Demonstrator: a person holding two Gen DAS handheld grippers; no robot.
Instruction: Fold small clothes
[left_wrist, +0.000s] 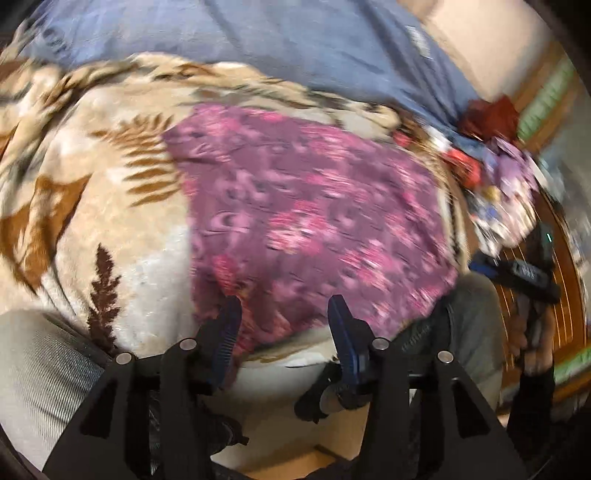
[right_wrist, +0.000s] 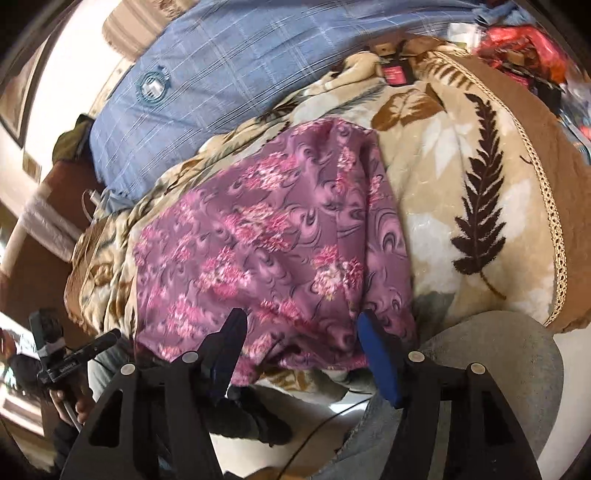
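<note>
Two grippers hang over the near edge of a purple flowered garment (right_wrist: 273, 236) that lies spread on a beige blanket with leaf patterns (right_wrist: 480, 177). The left gripper (left_wrist: 284, 321) has its blue fingers (left_wrist: 341, 325) spread, the cloth's hem just beyond them and nothing pinched. The right gripper (right_wrist: 301, 332) likewise has its fingers (right_wrist: 373, 339) spread wide over the hem, gripping nothing. A blue checked cloth (right_wrist: 236, 74) lies on the bed behind the blanket.

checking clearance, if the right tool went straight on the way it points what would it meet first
Most likely the purple floral cloth, whose near edge lies just ahead of the open right tool, on the leaf-print blanket; depth is unclear.
</note>
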